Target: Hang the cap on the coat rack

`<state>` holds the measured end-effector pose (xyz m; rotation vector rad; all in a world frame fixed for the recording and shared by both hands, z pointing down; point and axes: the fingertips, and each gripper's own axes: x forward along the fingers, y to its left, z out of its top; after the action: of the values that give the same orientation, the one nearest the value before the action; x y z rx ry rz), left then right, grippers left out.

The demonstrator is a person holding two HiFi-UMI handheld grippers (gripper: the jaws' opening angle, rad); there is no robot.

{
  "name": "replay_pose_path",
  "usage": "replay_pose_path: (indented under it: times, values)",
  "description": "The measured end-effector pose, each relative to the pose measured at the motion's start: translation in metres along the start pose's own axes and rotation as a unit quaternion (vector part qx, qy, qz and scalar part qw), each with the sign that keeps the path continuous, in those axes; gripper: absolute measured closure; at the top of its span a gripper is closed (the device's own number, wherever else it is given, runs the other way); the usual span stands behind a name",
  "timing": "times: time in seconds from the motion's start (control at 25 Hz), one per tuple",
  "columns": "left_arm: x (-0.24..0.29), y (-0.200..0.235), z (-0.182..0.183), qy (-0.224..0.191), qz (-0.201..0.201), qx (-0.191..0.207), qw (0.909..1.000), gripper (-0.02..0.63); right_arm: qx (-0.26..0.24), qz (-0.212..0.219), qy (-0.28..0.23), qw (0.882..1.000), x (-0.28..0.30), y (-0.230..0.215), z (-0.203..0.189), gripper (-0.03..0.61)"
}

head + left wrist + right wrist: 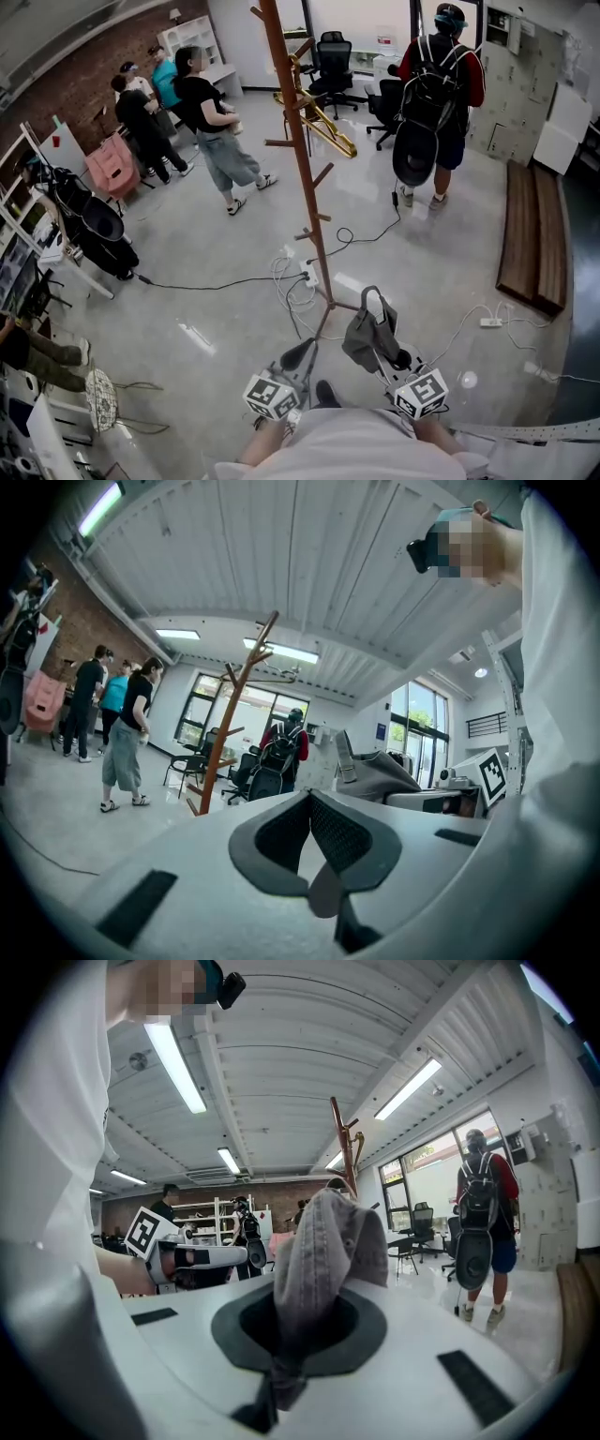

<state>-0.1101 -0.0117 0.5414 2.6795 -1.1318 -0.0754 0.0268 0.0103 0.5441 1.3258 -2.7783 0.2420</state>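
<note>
A tall wooden coat rack (300, 159) with short pegs stands on the floor straight ahead of me; it also shows in the left gripper view (225, 733) and behind the cap in the right gripper view (349, 1152). My right gripper (380, 342) is shut on a grey cap (367, 330), which stands up bunched from between its jaws (328, 1241), low and just right of the rack's foot. Beside it, my left gripper (298, 358) is shut with nothing in it, its pads (342, 832) meeting at the tip. From the left gripper view the cap (384, 771) appears to the right.
Cables and a power strip (305, 277) lie at the rack's base. A person in black (211, 122) stands left of it, a person with a backpack (436, 94) at the back right. A wooden bench (534, 234) runs along the right; office chairs (333, 61) stand behind.
</note>
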Motion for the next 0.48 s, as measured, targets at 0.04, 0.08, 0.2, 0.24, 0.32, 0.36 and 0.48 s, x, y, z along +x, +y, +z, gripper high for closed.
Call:
replay_pose_path:
  times: [0.04, 0.08, 0.2, 0.24, 0.32, 0.36, 0.48]
  values:
    - [0.004, 0.014, 0.005, 0.001, 0.001, 0.001, 1.0, 0.604, 0.0, -0.001, 0.0, 1.0, 0.014, -0.004, 0.004, 0.561]
    - [0.007, 0.028, 0.009, 0.002, 0.002, 0.002, 1.0, 0.604, 0.0, -0.003, -0.001, 1.0, 0.028, -0.006, 0.008, 0.561]
    - [0.015, 0.072, 0.023, 0.002, 0.002, 0.001, 1.0, 0.604, -0.004, -0.008, -0.004, 1.0, 0.069, -0.011, 0.021, 0.561]
    - [0.019, 0.085, 0.026, 0.002, 0.001, 0.001, 1.0, 0.604, -0.005, -0.01, -0.006, 1.0, 0.081, -0.014, 0.024, 0.561]
    - [0.029, 0.107, 0.032, 0.0, -0.005, 0.004, 1.0, 0.604, -0.009, -0.016, -0.009, 1.0, 0.103, -0.021, 0.029, 0.561]
    - [0.036, 0.116, 0.035, 0.0, -0.008, 0.006, 1.0, 0.604, -0.011, -0.02, -0.01, 1.0, 0.113, -0.026, 0.031, 0.56]
    - [0.051, 0.135, 0.041, -0.002, -0.01, 0.012, 0.9999, 0.604, -0.017, -0.022, -0.008, 1.0, 0.136, -0.039, 0.035, 0.561]
